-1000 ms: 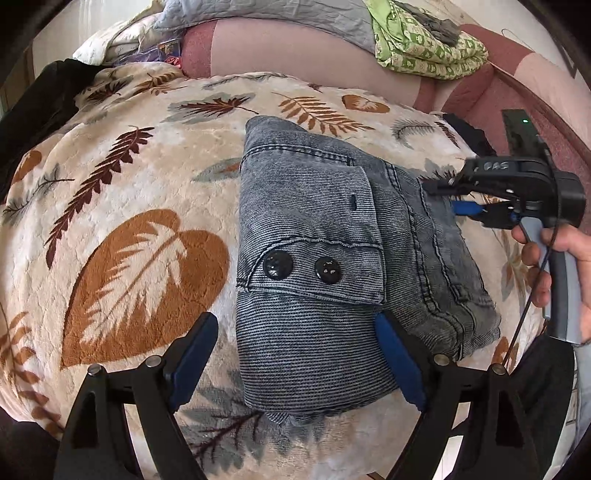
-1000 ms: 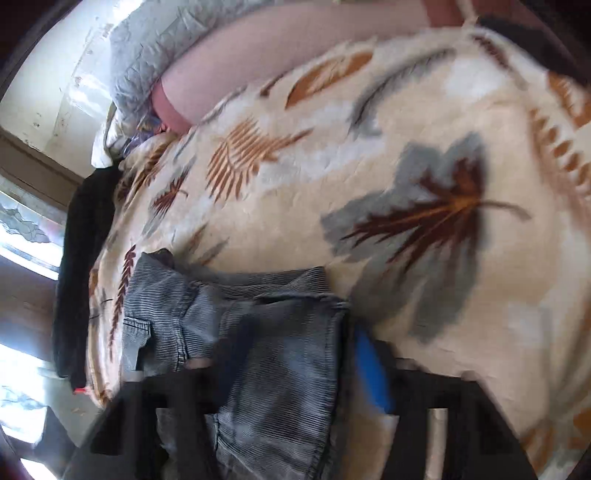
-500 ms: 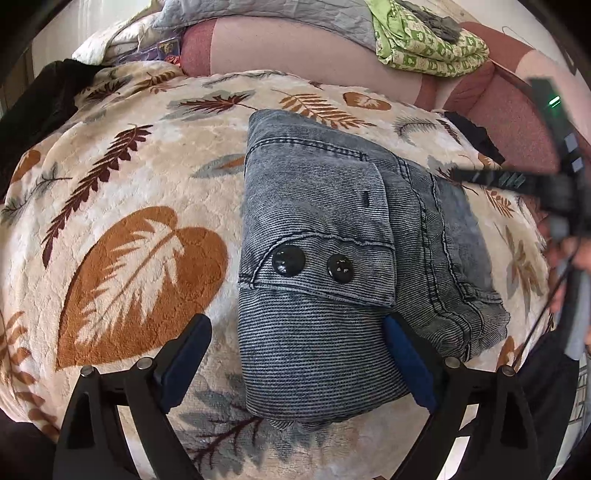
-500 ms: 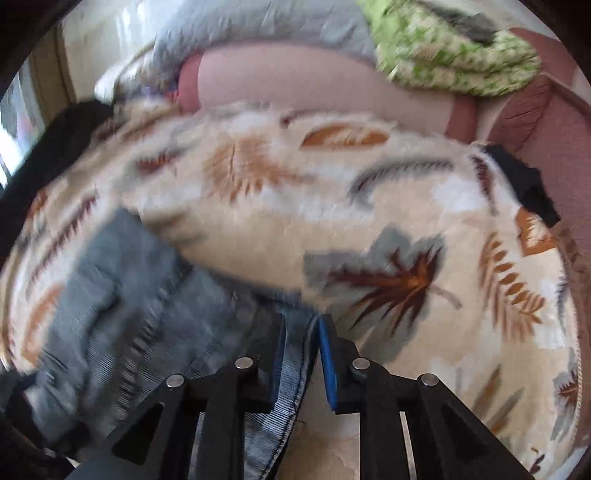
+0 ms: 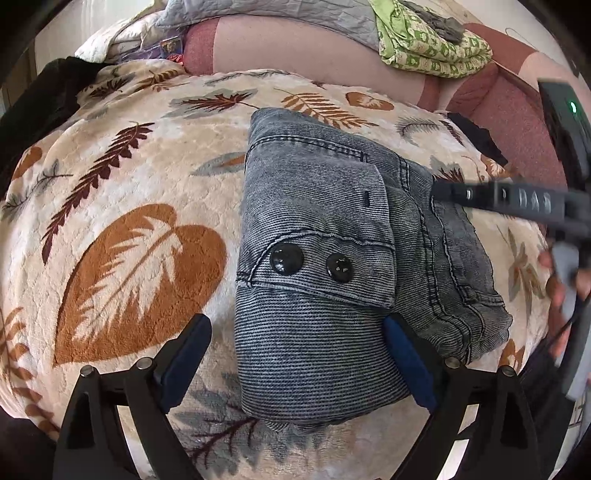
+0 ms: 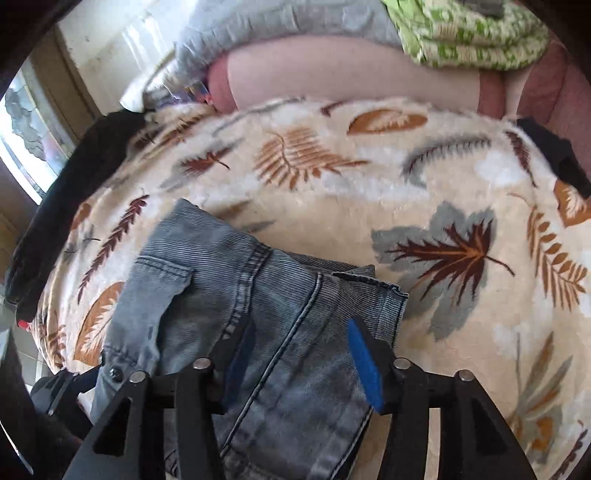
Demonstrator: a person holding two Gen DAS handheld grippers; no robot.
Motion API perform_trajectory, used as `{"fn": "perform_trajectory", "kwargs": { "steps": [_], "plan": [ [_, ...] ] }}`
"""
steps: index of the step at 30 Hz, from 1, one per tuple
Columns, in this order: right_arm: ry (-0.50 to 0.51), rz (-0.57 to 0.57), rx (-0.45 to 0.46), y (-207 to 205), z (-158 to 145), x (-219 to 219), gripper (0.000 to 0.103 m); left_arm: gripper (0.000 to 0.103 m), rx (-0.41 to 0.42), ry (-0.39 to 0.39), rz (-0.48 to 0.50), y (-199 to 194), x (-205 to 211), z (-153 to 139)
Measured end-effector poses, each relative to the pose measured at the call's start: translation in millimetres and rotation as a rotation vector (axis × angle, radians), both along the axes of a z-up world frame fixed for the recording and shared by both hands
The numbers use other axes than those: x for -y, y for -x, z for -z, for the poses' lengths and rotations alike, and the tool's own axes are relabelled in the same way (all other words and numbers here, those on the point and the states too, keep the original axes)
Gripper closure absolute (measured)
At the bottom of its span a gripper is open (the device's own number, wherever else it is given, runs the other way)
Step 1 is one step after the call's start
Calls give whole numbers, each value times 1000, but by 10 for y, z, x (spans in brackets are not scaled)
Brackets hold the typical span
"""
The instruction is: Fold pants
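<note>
The grey-blue denim pants lie folded into a compact stack on the leaf-patterned blanket, pocket flap with two black buttons on top. My left gripper is open, its blue pads either side of the stack's near end, empty. My right gripper is open above the pants, holding nothing; its body shows in the left wrist view over the stack's right edge.
A pink sofa back with a grey quilt and a green patterned cloth runs behind the blanket. Dark clothing lies at the left edge. A black item sits at the blanket's right side.
My right gripper has opened from shut and swung over the pants' right side. The left gripper has stayed open and nearly still; the stack looks unchanged.
</note>
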State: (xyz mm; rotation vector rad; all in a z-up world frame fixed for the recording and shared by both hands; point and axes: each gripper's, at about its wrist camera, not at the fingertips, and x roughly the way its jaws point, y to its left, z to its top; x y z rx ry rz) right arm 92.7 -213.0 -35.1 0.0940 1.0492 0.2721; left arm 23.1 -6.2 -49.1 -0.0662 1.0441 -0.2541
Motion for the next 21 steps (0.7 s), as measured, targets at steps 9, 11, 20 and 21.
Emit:
{"fn": "perform_trajectory", "kwargs": {
  "steps": [9, 11, 20, 21],
  "plan": [
    [-10, 12, 41, 300, -112, 20, 28, 8, 4, -6, -7, 20, 11, -19],
    [16, 21, 35, 378, -7, 16, 28, 8, 8, -10, -6, 26, 14, -25],
    [-84, 40, 64, 630, -88, 275, 26, 8, 89, 69, -64, 143, -236, -353],
    [-103, 36, 69, 683, -92, 286, 26, 8, 100, 68, -83, 153, -279, -374]
  ]
}}
